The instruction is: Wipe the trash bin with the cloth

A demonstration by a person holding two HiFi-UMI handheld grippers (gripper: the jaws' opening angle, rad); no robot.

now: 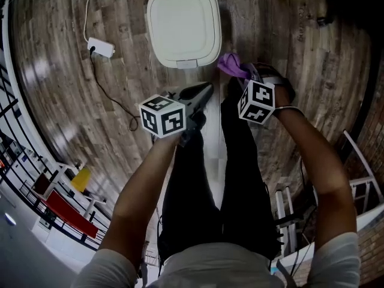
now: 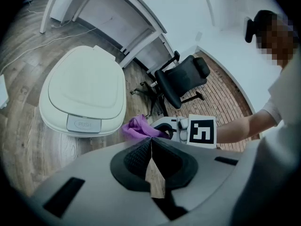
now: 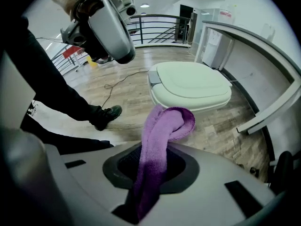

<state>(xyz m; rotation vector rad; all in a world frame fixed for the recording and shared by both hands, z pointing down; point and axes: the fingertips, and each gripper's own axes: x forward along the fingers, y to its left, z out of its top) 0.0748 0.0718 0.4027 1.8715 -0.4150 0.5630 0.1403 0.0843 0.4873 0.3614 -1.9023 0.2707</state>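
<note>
The white plastic trash bin with a rounded, closed lid point(image 1: 183, 23) stands on the wood-plank floor point(image 1: 66, 101) at 12 o'clock in the head view, its push latch facing the person. Nothing touches it.

The right gripper point(image 1: 247, 72) hangs just off the bin's 4 o'clock corner. Its jaws are clamped on the purple terry cloth point(image 1: 233, 66), which runs up between them and flops over in a soft fold past the tips. Seen from the right gripper view, the fold points towards the bin's front edge at 12 o'clock, but floor shows between cloth and bin.

The left gripper point(image 1: 203, 92) is near the bin's 6 o'clock side, beside the right one and apart from it. Its jaws are pressed together at the tips with nothing between them; only a thin wedge of floor shows through lower down.

A white power strip with a cable point(image 1: 100, 47) lies on the floor at 9 o'clock of the bin. In the left gripper view, a black office chair point(image 2: 181, 81) stands at 3 o'clock of the bin, further back. The person's dark shoe point(image 3: 106, 114) rests on the floor at 8 o'clock of the bin in the right gripper view.
</note>
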